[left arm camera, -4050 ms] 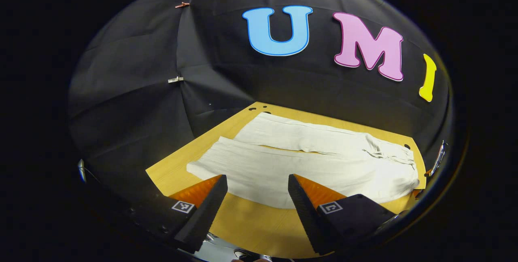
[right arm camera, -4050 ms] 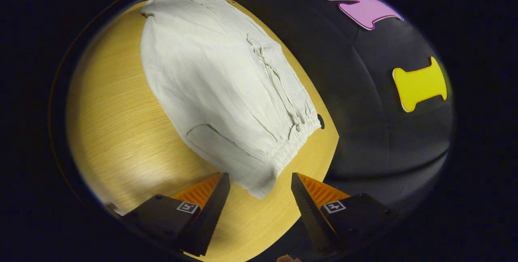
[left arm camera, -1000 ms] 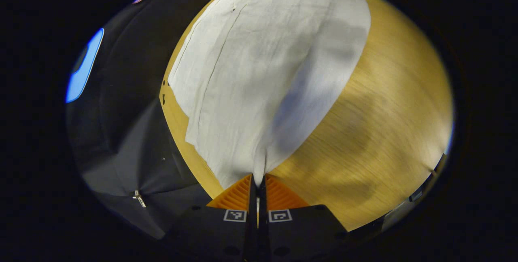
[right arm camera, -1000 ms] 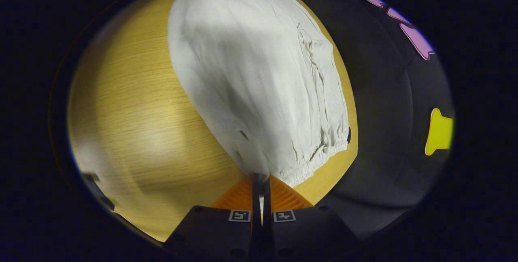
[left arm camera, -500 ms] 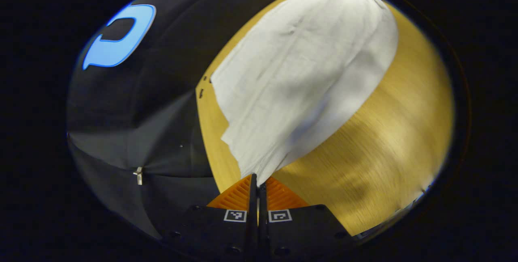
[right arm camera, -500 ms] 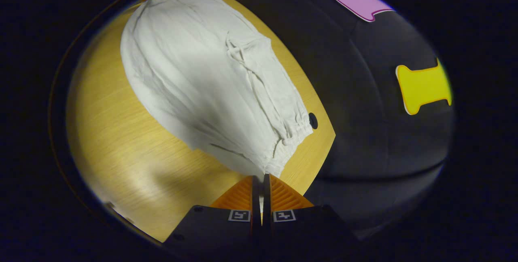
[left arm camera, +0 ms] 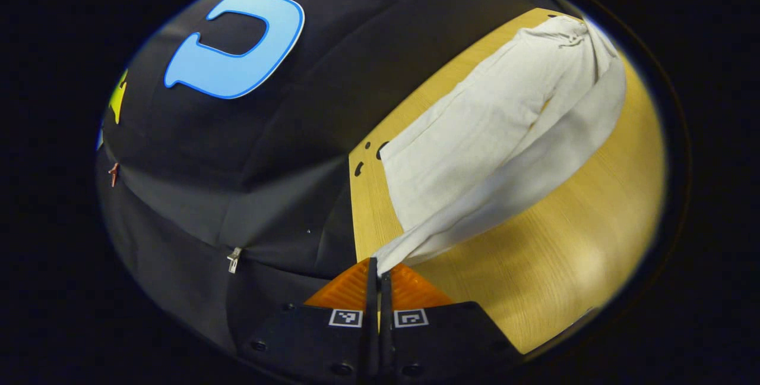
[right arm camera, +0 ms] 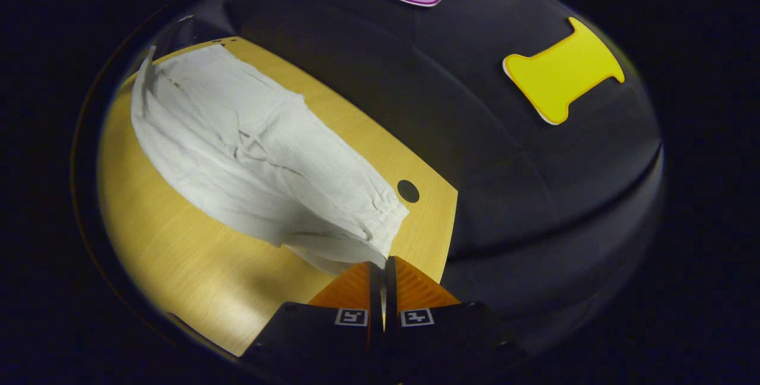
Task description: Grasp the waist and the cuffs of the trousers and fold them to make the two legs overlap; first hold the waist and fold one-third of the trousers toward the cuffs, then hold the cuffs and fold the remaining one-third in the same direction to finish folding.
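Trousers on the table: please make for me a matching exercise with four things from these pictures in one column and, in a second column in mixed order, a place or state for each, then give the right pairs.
Column one:
1. left gripper
2. right gripper
3. far leg of the trousers
4. round hole in the table

Column two:
A. lies flat on the table
B. shut on the cuff of the near leg
C. uncovered, beside the waistband
D. shut on the waist corner of the trousers

Pairs: 1-B, 2-D, 3-A, 4-C
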Available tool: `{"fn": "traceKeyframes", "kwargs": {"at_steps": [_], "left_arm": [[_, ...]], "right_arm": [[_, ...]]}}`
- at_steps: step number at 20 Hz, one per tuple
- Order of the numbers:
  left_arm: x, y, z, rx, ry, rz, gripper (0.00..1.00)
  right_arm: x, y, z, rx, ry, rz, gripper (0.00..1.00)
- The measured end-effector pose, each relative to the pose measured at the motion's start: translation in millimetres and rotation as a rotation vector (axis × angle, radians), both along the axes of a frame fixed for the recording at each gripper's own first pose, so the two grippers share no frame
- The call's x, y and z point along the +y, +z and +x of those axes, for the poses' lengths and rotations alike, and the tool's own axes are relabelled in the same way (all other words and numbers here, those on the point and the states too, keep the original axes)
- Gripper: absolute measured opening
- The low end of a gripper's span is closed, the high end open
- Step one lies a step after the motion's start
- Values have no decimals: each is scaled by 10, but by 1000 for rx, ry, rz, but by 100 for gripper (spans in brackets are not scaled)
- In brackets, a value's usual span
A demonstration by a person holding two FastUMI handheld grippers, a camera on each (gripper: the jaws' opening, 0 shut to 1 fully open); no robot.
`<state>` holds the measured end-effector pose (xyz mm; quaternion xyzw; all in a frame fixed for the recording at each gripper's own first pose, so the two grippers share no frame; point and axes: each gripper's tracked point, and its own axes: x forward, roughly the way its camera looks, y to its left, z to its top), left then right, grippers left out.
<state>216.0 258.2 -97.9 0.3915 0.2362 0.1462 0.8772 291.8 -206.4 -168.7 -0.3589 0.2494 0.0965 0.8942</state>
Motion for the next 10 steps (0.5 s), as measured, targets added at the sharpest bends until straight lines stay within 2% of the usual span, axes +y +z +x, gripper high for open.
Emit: {"fn": "traceKeyframes", "kwargs": {"at_steps": [3, 6, 8, 10], "left_arm": [[-111, 203, 348, -69, -6, -66, 5], [-103, 330, 720, -113, 2, -45, 5], [-116, 345, 967, -167, 52, -165, 5], [-88, 370, 1206, -232, 121, -352, 5]], "right_arm": [[62, 98, 257, -28, -60, 78, 5], [207, 132, 550, -44, -148, 214, 5], [277, 133, 757, -55, -194, 284, 5], [301, 191, 949, -75, -229, 339, 5]]}}
